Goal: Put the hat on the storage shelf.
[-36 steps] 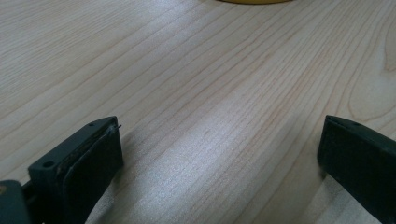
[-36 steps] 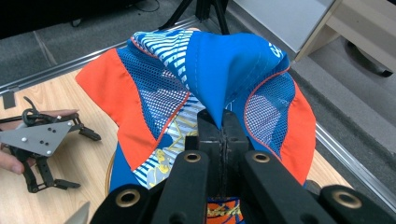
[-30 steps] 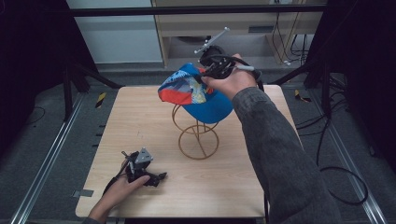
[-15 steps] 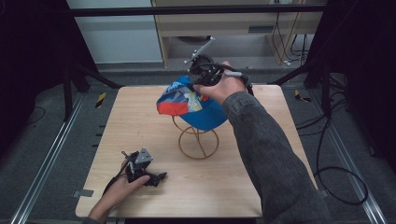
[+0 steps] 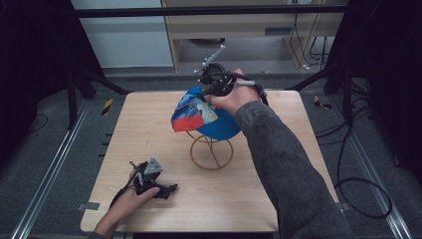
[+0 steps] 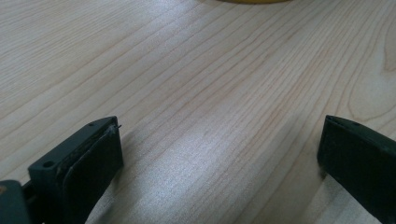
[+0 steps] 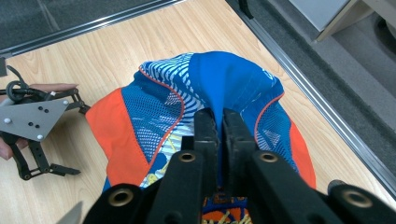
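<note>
My right gripper (image 7: 218,122) pinches the cap's (image 5: 204,115) fabric above the wire stand (image 5: 211,152), not yet seated; left gripper (image 5: 152,180) rests spread on the table (image 5: 149,129).

Pale wood worktop (image 6: 224,93), fine straight grain, smooth with a soft sheen. Cloth cap (image 7: 159,116): open mesh panels beside smooth woven blue. Thin wire stand (image 5: 211,152), brass-toned metal. Matt black gripper (image 7: 219,126) pads (image 6: 93,161).

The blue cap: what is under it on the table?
Under the blue cap stands a wire stand on the wooden table; its ring base and lower wires show. The stand's top is covered by the cap, which the right tool pinches.
</note>
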